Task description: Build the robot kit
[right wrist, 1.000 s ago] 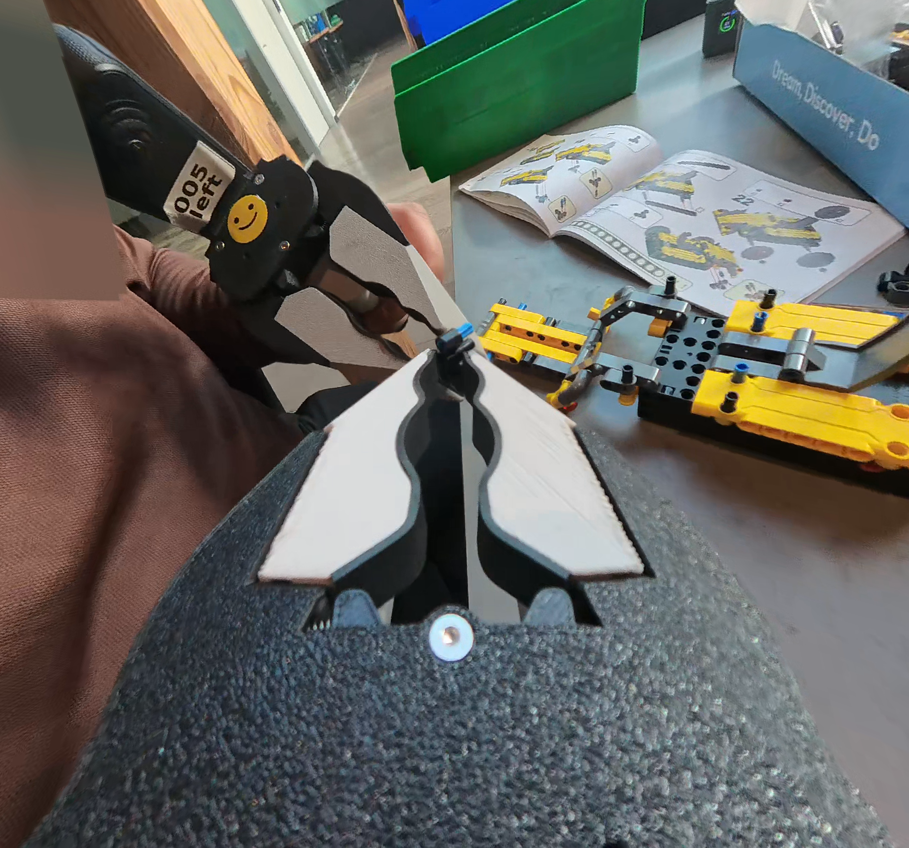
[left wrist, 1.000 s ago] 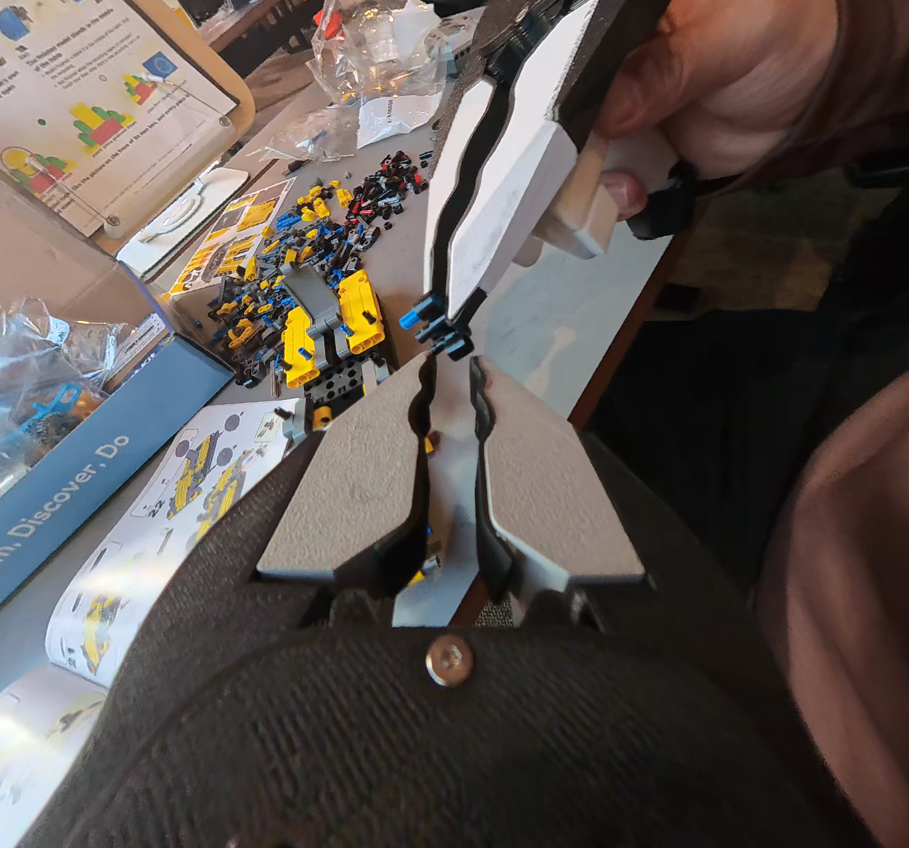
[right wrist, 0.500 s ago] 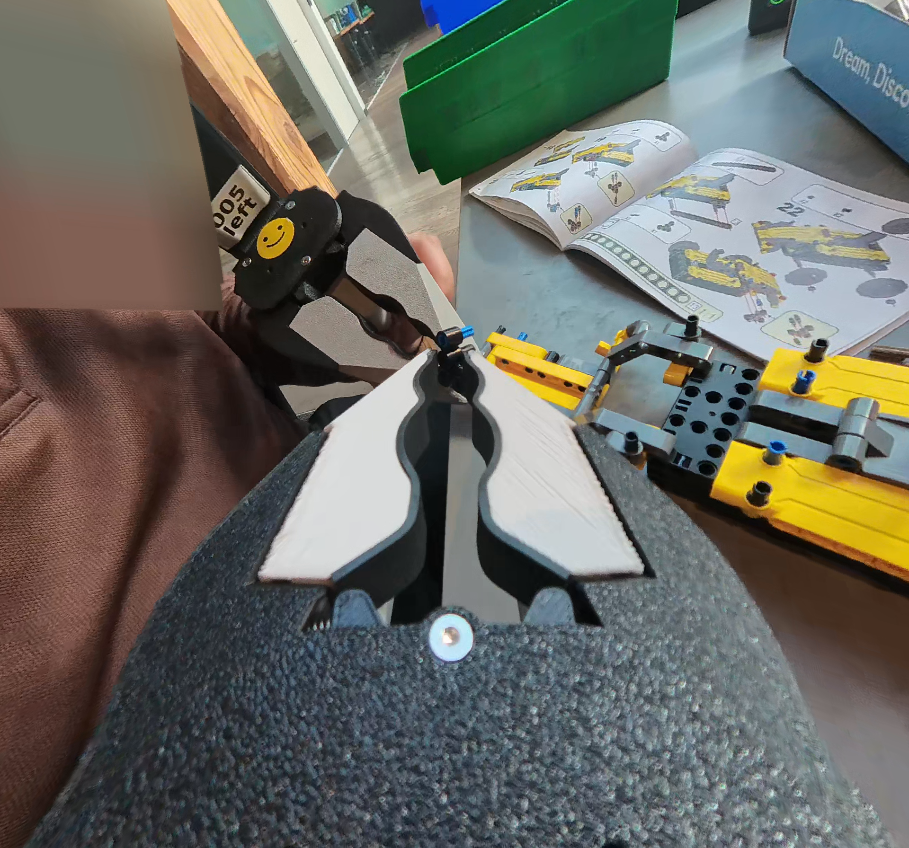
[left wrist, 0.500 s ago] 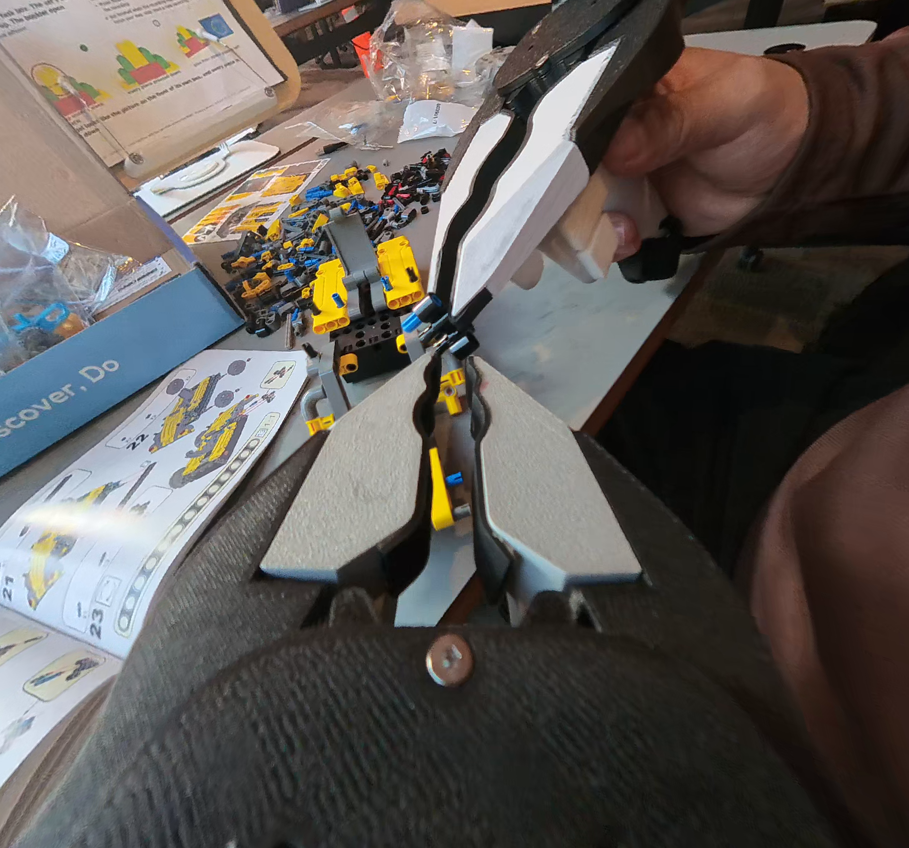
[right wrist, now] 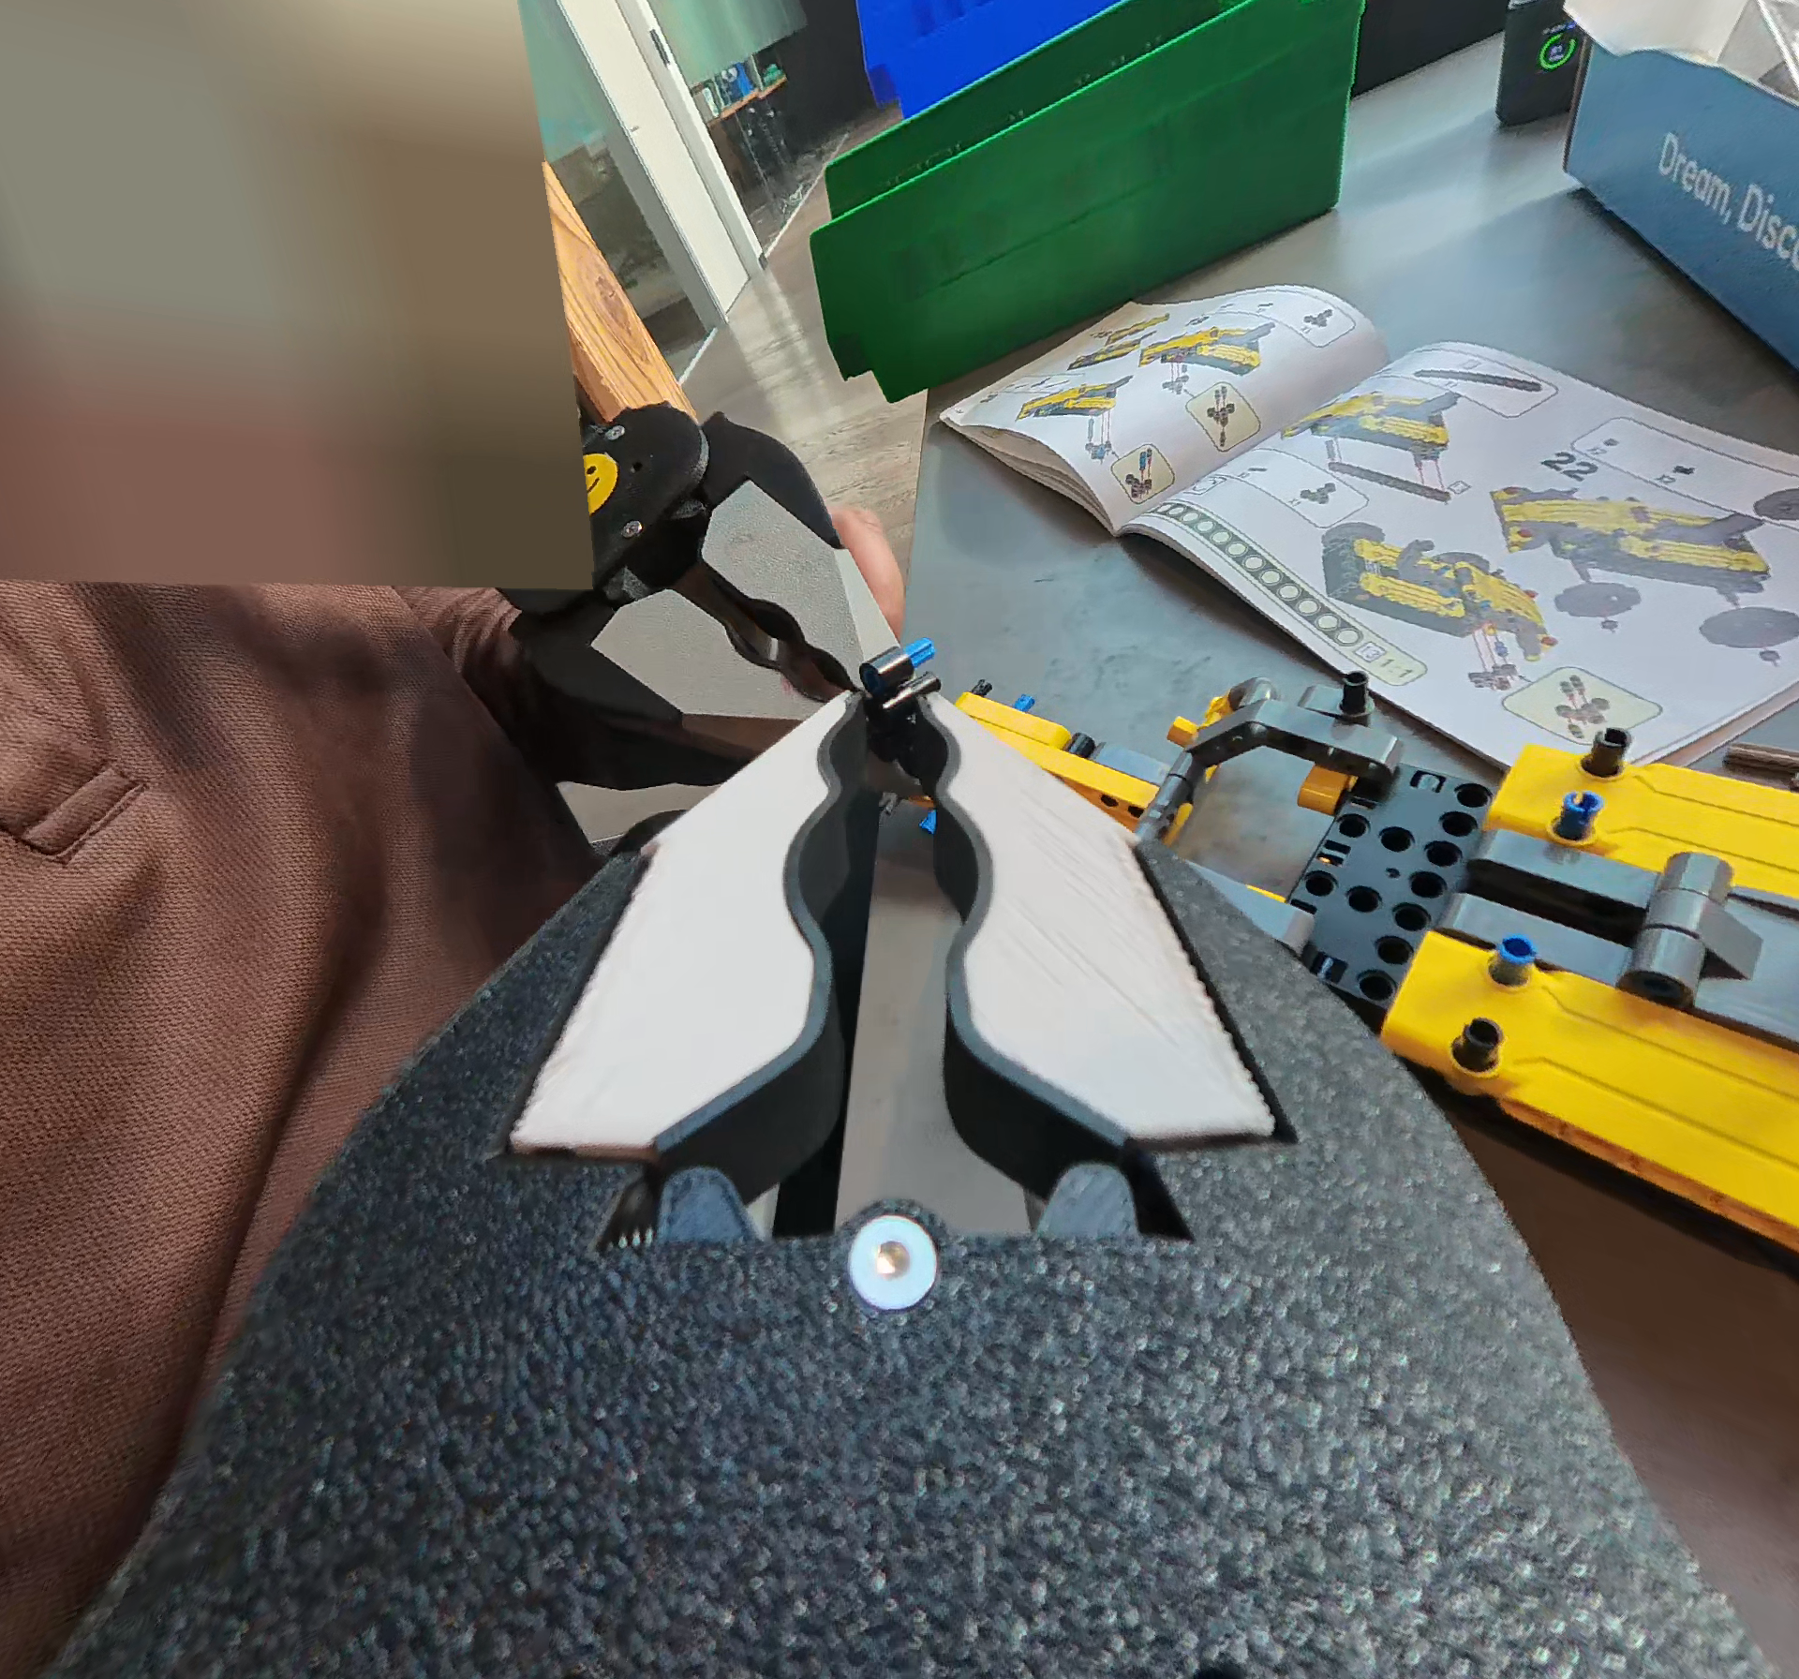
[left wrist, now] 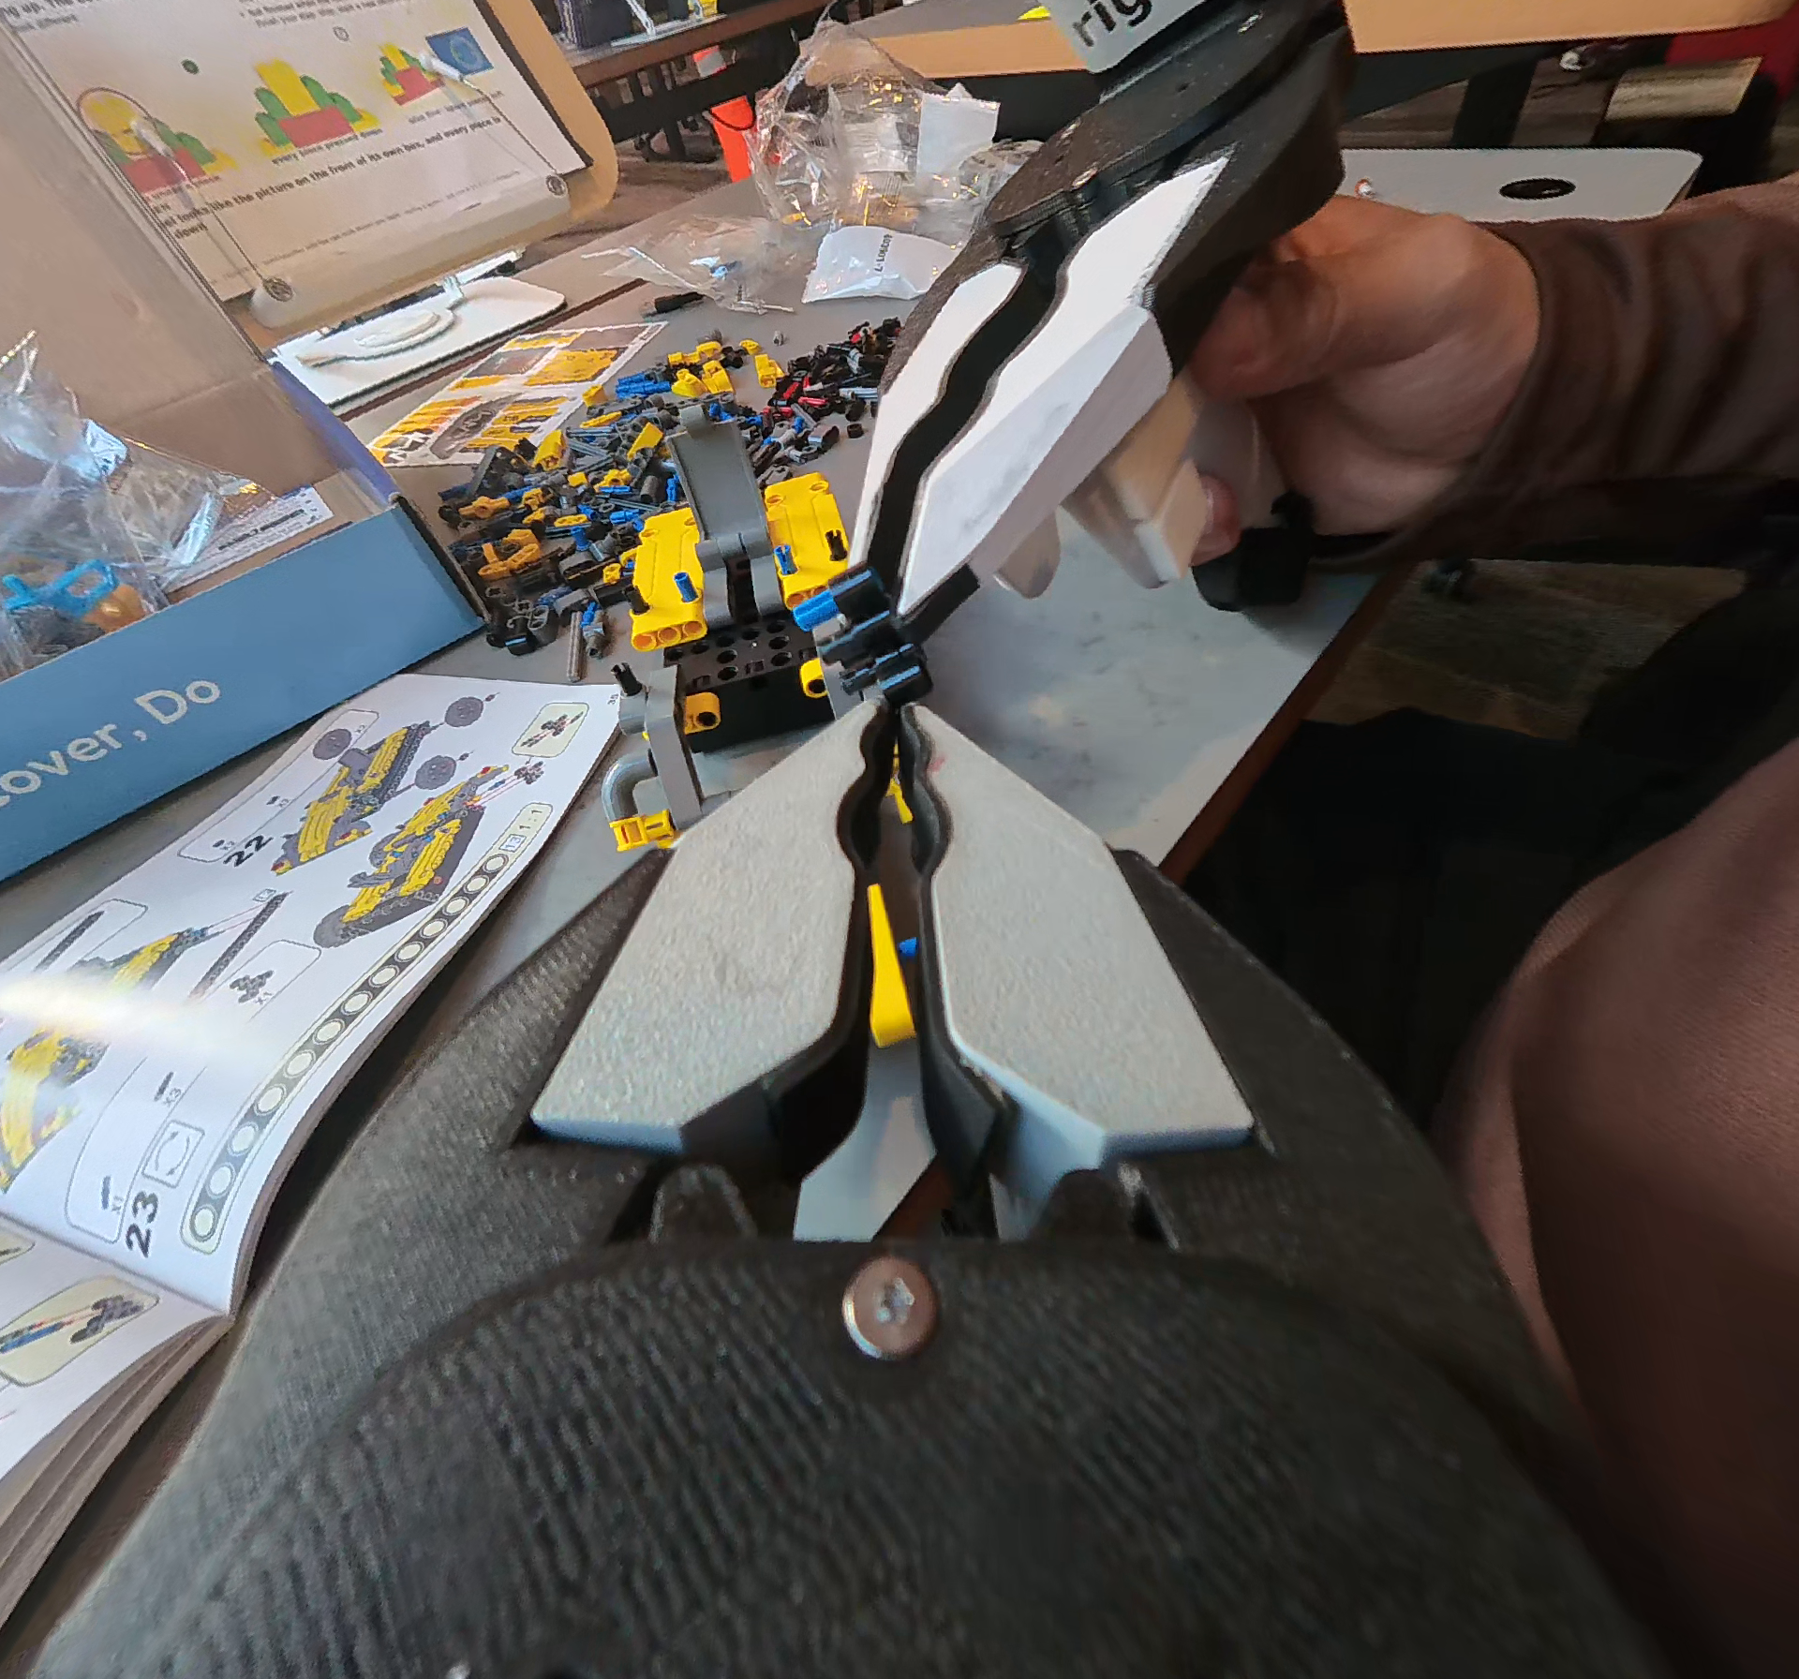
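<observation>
My right gripper (right wrist: 896, 707), with white fingers, is shut on a small black connector piece with blue pins (right wrist: 894, 670). In the left wrist view the right gripper (left wrist: 881, 600) comes down from the upper right, with the piece (left wrist: 866, 639) at its tips. My left gripper (left wrist: 894, 719), with grey fingers, is shut, and its tips meet the lower end of the same piece and seem to pinch it. In the right wrist view the left gripper (right wrist: 842, 680) reaches the piece from the left. Both are held above the table's near edge, close to the yellow and black model (right wrist: 1606, 1029).
The model (left wrist: 672, 581) lies on the grey table (left wrist: 1119, 707) by an open instruction booklet (left wrist: 341, 815). A pile of small loose parts (left wrist: 623, 435) and plastic bags (left wrist: 876, 153) lie behind it. A blue box (left wrist: 195, 659) stands left. Green bins (right wrist: 1071, 201) stand beyond the booklet (right wrist: 1412, 484). Only a small space, under 4 cm, lies between the two pairs of fingers.
My left gripper's fingers have closed from a narrow gap to shut at the black piece. Both grippers have shifted over the table, so the model and booklet show nearer.
</observation>
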### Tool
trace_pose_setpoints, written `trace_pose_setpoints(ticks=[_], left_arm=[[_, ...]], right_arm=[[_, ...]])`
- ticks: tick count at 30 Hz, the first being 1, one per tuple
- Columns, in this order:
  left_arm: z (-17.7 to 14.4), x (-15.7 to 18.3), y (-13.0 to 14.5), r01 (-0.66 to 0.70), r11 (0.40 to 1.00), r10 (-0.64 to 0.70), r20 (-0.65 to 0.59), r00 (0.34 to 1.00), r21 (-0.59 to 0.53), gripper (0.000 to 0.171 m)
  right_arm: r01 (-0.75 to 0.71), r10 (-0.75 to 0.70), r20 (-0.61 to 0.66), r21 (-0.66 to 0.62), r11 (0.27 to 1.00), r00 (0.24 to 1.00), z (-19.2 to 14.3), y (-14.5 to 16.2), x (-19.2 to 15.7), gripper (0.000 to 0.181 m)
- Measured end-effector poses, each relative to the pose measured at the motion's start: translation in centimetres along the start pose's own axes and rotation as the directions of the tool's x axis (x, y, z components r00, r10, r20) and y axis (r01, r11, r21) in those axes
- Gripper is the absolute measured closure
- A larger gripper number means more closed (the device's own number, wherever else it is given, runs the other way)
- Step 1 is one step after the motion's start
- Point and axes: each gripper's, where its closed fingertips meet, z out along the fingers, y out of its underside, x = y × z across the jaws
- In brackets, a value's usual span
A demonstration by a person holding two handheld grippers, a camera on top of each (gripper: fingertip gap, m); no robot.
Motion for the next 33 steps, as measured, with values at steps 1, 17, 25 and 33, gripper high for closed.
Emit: trace_pose_setpoints(ticks=[1,17,25,33], left_arm=[[0.05,0.04,0.04,0.009,1.000,-0.009,-0.005,1.000,0.002,0.171],[-0.12,-0.10,-0.27,0.017,0.999,-0.016,-0.009,1.000,0.041,0.171],[-0.08,-0.16,-0.19,0.018,0.999,-0.018,-0.012,1.000,0.050,0.171],[-0.08,-0.32,-0.13,0.031,0.998,-0.030,-0.016,0.999,0.059,0.171]], right_arm=[[0.002,-0.002,-0.002,-0.001,1.000,1.000,0.01,0.04,0.05,0.176],[0.016,-0.017,0.020,0.036,0.999,1.000,0.21,-0.44,-0.23,0.175],[0.010,-0.011,0.023,0.039,0.999,1.000,0.27,-0.41,-0.14,0.175],[0.006,-0.008,0.031,0.038,0.999,0.999,0.37,-0.45,-0.10,0.175]])
